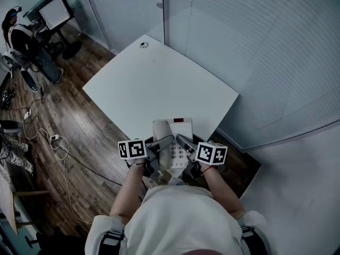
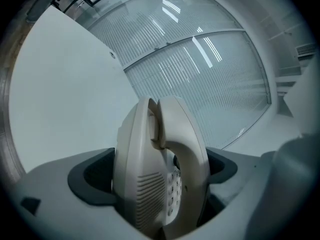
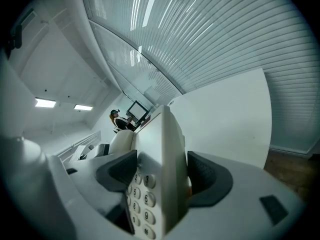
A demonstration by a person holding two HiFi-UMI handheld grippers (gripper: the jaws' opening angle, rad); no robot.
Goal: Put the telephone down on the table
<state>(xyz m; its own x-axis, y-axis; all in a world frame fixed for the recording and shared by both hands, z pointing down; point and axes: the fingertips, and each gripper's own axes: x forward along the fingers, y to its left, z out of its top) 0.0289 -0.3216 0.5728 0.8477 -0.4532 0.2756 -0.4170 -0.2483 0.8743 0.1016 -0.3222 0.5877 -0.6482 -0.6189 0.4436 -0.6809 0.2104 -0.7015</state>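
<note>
A cream desk telephone [image 1: 172, 142] with its handset on the cradle is held at the near edge of the white table [image 1: 159, 84]. My left gripper [image 1: 159, 149] is shut on its handset side [image 2: 160, 169]. My right gripper [image 1: 183, 146] is shut on its keypad side [image 3: 155, 184], with the number keys showing between the pads. The head view does not show whether the telephone rests on the tabletop or hangs just above it.
A small round fitting [image 1: 143, 44] sits at the table's far corner. Frosted glass walls [image 1: 255, 47] stand close behind and right of the table. A seated person [image 1: 24, 41] and loose cables [image 1: 53, 142] are on the wooden floor at left.
</note>
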